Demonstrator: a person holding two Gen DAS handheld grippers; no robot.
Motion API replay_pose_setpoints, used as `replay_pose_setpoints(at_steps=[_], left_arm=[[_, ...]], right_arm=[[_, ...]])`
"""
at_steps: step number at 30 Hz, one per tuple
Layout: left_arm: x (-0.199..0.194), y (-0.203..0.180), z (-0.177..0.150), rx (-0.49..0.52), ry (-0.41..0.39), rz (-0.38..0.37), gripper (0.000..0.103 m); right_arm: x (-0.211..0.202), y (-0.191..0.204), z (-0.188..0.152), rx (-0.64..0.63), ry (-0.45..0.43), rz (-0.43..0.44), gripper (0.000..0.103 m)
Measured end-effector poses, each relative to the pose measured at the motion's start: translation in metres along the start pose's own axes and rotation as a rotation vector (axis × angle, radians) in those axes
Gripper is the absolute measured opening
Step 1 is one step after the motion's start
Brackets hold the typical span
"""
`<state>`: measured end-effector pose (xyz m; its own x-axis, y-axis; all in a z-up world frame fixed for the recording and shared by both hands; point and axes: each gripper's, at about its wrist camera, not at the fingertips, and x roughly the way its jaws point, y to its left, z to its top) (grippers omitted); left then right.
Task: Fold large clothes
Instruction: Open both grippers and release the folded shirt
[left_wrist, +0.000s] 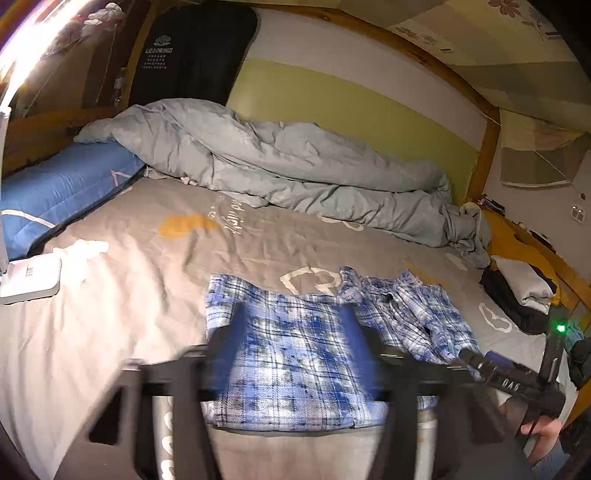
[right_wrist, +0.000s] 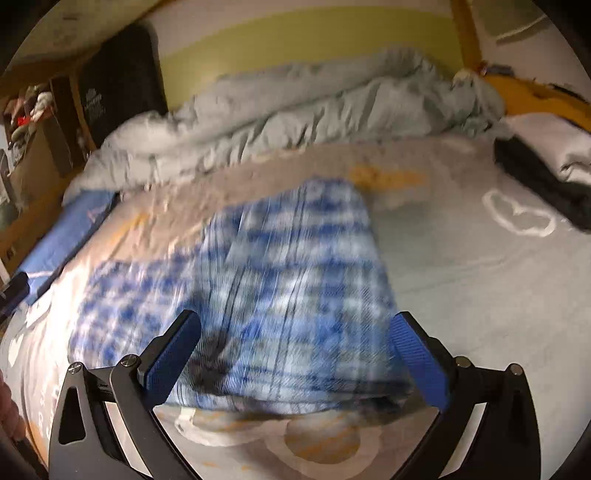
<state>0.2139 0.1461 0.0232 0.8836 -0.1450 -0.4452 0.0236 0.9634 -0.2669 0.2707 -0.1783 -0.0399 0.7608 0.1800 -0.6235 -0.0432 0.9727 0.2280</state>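
A blue and white plaid shirt (left_wrist: 295, 354) lies on the grey bed cover (left_wrist: 147, 280), partly folded, with a rumpled part to the right (left_wrist: 402, 314). My left gripper (left_wrist: 293, 332) is open, its blue-padded fingers either side of the shirt's near part, blurred. The right gripper shows at the right edge in the left wrist view (left_wrist: 476, 360). In the right wrist view the shirt (right_wrist: 288, 295) is blurred, and my right gripper (right_wrist: 295, 350) is open above its near edge, holding nothing.
A bunched grey duvet (left_wrist: 295, 162) runs along the far side by the wall. A blue pillow (left_wrist: 62, 188) and a white box (left_wrist: 29, 280) lie at the left. Folded dark and grey clothes (left_wrist: 517, 291) are stacked at the right, by the wooden bed frame (left_wrist: 491, 155).
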Motion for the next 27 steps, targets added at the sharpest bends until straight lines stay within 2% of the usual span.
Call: replay_pose_setpoints(at_steps=[1,2,11,20,27], left_arm=[[-0.002,-0.001,0.0,0.0,-0.009,0.005,0.08],[-0.003,0.0,0.0,0.001,-0.02,0.011,0.085],[0.005,-0.004,-0.003,0.026,0.005,0.037,0.089],[0.018,-0.002,-0.007,0.025,0.048,0.047,0.09],[0.025,-0.005,-0.016,0.042,0.111,0.056,0.09]], right_arm=[[0.004,0.002,-0.003,-0.009,0.015,-0.004,0.102],[0.007,0.005,-0.006,-0.028,0.019,-0.023,0.102],[0.024,0.03,-0.021,-0.211,0.024,-0.174,0.103],[0.019,0.03,-0.023,-0.21,0.019,-0.165,0.103],[0.005,0.019,-0.016,-0.189,0.031,-0.093,0.103]])
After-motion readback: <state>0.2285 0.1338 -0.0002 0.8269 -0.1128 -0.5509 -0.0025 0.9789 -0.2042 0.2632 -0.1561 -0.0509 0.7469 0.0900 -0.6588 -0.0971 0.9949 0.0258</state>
